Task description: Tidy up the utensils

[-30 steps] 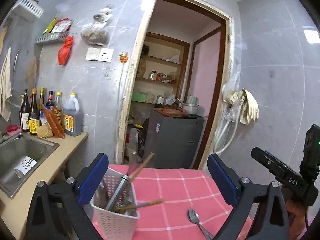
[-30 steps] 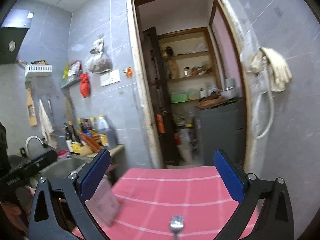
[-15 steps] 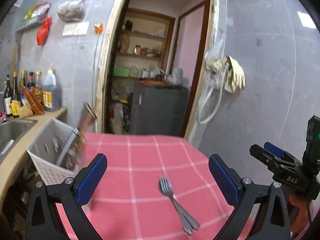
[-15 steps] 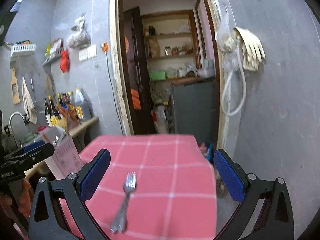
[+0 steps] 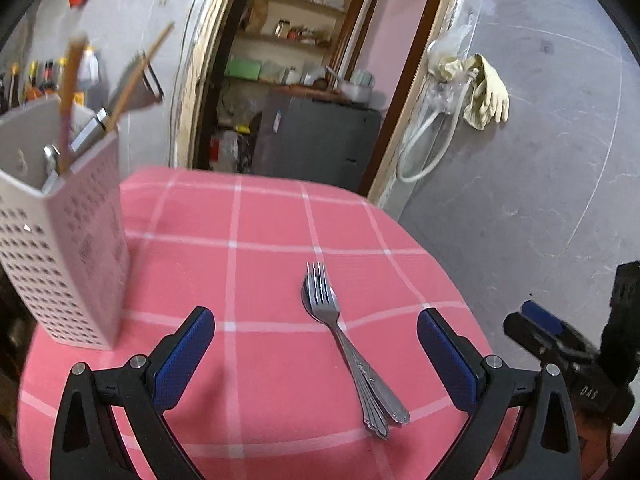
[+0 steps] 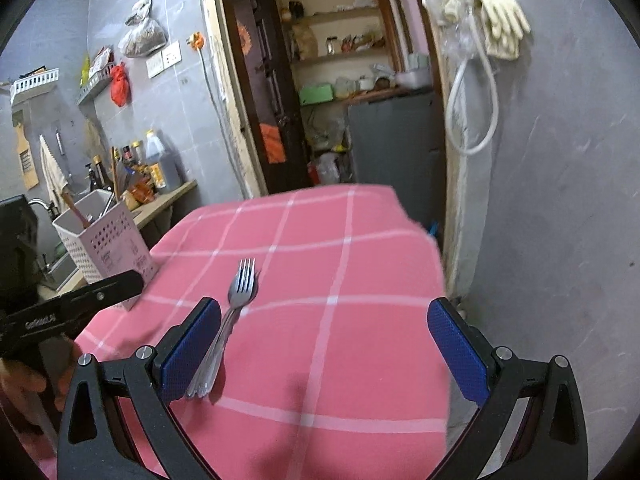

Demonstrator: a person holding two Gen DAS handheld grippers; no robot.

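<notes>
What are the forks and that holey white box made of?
The forks look like shiny polished metal, probably steel: silvery, with glints. The white box looks like matte plastic, going by its neat rows of moulded holes.

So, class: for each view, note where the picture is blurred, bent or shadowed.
Left wrist view: the utensil basket and the chopsticks in it are motion-smeared, the forks sharp; the doorframe bows with fisheye.
Right wrist view: soft blur on the tablecloth's far edge, and a dim shadow near the tongs.
</notes>
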